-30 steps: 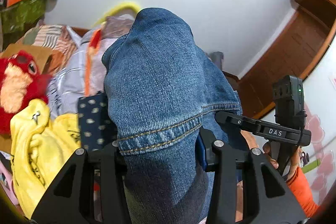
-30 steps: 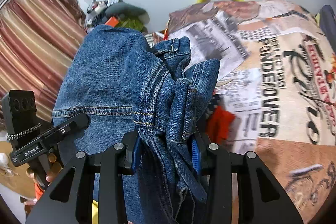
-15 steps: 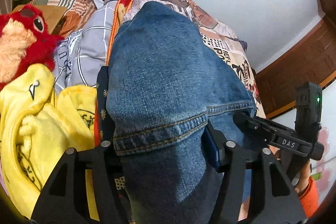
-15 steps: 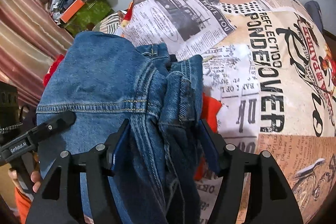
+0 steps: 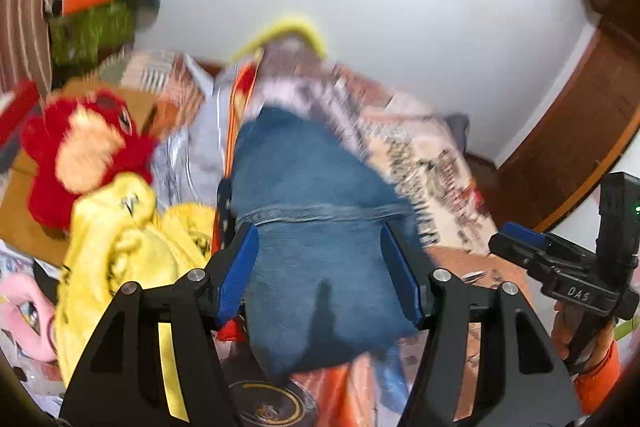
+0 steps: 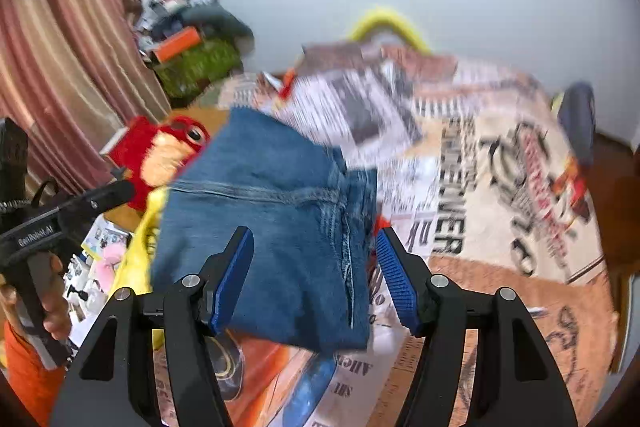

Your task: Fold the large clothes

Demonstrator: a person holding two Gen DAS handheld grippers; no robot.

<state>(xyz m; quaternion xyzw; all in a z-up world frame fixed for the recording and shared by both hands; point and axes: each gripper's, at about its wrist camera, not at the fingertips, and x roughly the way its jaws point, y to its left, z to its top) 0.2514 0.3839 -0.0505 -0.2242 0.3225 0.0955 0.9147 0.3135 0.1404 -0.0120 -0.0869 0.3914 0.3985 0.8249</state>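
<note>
Folded blue jeans (image 5: pixel 312 227) lie on the newspaper-print bedspread (image 5: pixel 420 163); they also show in the right wrist view (image 6: pixel 272 227). My left gripper (image 5: pixel 320 267) is open, its blue pads apart and just above the near end of the jeans. My right gripper (image 6: pixel 312 275) is open too, with its pads either side of the jeans' near edge and clear of the cloth. Each gripper shows in the other's view, the right one (image 5: pixel 560 267) and the left one (image 6: pixel 60 215). Both views are blurred by motion.
A yellow garment (image 5: pixel 128 239) and a red plush toy (image 5: pixel 80 155) lie left of the jeans. The bedspread (image 6: pixel 500 187) stretches to the right. A striped curtain (image 6: pixel 60 47) hangs left, clutter (image 6: pixel 192 43) sits at the back, and wooden panelling (image 5: pixel 580 127) is on the right.
Both grippers have let go of the jeans and opened wide. The jeans have dropped from the jaws onto the bedspread, and both grippers have pulled back a little.
</note>
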